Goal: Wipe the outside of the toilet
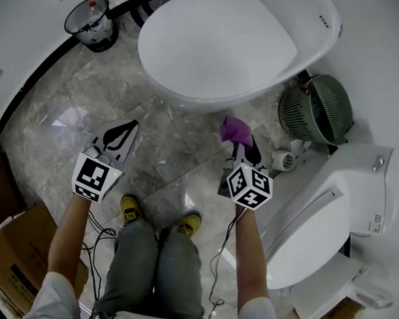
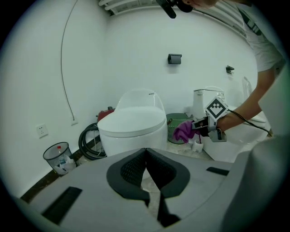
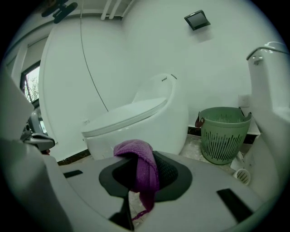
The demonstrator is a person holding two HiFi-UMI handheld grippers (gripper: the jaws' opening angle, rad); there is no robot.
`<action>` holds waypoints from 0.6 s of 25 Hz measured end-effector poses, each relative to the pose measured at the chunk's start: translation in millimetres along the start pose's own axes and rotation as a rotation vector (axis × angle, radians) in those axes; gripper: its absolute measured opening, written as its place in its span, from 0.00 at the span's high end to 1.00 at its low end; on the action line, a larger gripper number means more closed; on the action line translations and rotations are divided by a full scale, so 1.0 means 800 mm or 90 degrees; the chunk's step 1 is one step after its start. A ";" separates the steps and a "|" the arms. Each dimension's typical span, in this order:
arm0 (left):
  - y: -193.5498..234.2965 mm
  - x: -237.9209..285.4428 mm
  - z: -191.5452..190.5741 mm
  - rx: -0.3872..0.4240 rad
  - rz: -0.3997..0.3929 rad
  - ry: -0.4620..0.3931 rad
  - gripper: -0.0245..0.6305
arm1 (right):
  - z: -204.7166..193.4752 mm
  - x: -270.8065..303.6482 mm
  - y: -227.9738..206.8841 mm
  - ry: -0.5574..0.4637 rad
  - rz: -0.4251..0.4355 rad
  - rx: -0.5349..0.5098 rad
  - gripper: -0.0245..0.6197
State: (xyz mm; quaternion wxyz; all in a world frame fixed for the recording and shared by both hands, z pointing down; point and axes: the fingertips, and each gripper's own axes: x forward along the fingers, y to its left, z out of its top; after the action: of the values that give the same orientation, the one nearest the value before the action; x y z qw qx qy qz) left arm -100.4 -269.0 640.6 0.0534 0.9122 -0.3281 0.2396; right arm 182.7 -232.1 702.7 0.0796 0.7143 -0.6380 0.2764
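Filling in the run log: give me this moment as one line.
right gripper: shut on purple cloth | left gripper: shut, empty | toilet: lid down, no contact yet

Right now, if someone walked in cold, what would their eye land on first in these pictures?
The big white toilet, lid shut, fills the top of the head view. Next comes the bright purple cloth pinched in the right gripper near the bowl's front, with a green basket to its right. The left gripper hangs shut and empty over the floor.

Basket right of toilet, bin left
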 end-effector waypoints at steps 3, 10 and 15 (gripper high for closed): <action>0.007 -0.017 0.047 -0.026 0.008 0.000 0.94 | 0.043 -0.026 0.015 0.007 0.011 -0.003 0.83; 0.016 -0.063 0.146 -0.053 0.018 -0.008 0.94 | 0.145 -0.088 0.058 -0.008 0.035 0.021 0.83; 0.017 -0.102 0.214 -0.046 0.011 -0.017 0.94 | 0.221 -0.133 0.091 -0.028 0.056 0.068 0.83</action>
State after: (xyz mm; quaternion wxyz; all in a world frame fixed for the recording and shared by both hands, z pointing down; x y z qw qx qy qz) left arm -94.5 -276.6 450.8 0.0802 0.9099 -0.3451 0.2158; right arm 161.0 -235.0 485.3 0.0148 0.6946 -0.6549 0.2973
